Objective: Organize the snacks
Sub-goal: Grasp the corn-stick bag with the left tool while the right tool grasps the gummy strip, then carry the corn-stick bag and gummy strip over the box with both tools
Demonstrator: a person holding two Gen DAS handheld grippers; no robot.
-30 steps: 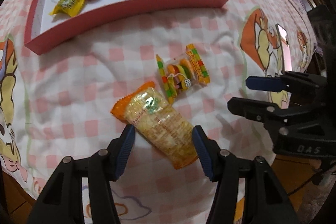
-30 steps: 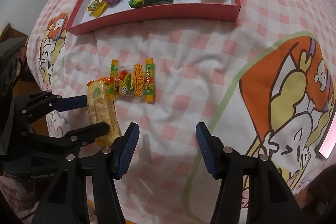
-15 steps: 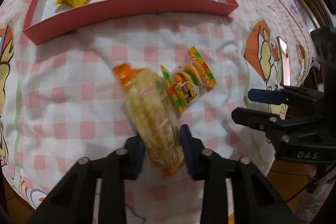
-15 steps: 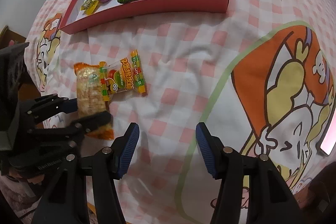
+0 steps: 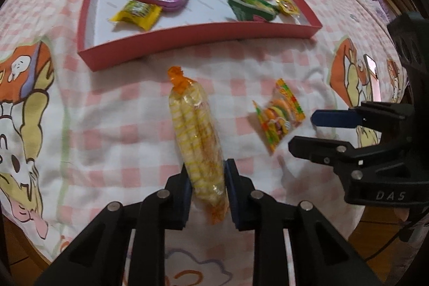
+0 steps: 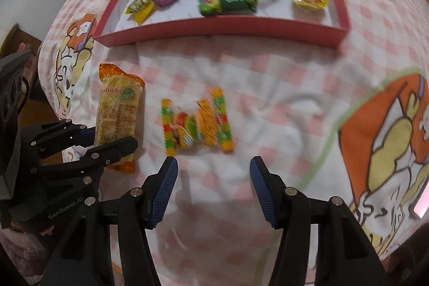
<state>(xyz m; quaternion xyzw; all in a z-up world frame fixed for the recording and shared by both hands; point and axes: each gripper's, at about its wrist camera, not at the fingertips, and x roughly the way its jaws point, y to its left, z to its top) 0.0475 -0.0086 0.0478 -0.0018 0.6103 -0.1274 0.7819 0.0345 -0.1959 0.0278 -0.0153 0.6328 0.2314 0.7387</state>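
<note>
Snacks, where they lie: most sit loose in the shallow red-walled cardboard tray with a white floor [image 5: 185, 35], at the far side of the pink-and-white checked cartoon-print cloth [image 5: 120, 125]; two were outside it on the cloth a second ago, and one of those is now off it
Tray contents: green packets, yellow packets, a purple oval tin and small orange-yellow sweets, scattered without order; there is bare floor along the near wall
Long clear packet of pale rice crackers with orange crimped ends [image 5: 197, 141]: a second ago it lay flat and aslant on the cloth with the blue pads either side of it; now it stands on edge, its far end pointing at the tray, its near end pinched
Left gripper [image 5: 206, 184]: jaws closing on the cracker packet, both pads already pressing its sides, so the pick looks made; the right wrist view shows the same packet clamped in it at the left edge
Small clear packet of burger-shaped gummies with striped yellow-green edges [image 6: 197, 122]: flat on the cloth, just ahead of the right fingers, nothing touching it
Right gripper [image 6: 213, 178]: fingers spread about halfway with nothing between them, as wide as a second ago, poised short of the gummy packet
Meaning for the task: one stray snack is secured and likely bound for the tray; the gummies are probably the last to collect
Risk: the crackers could crack under a tighter squeeze
</note>
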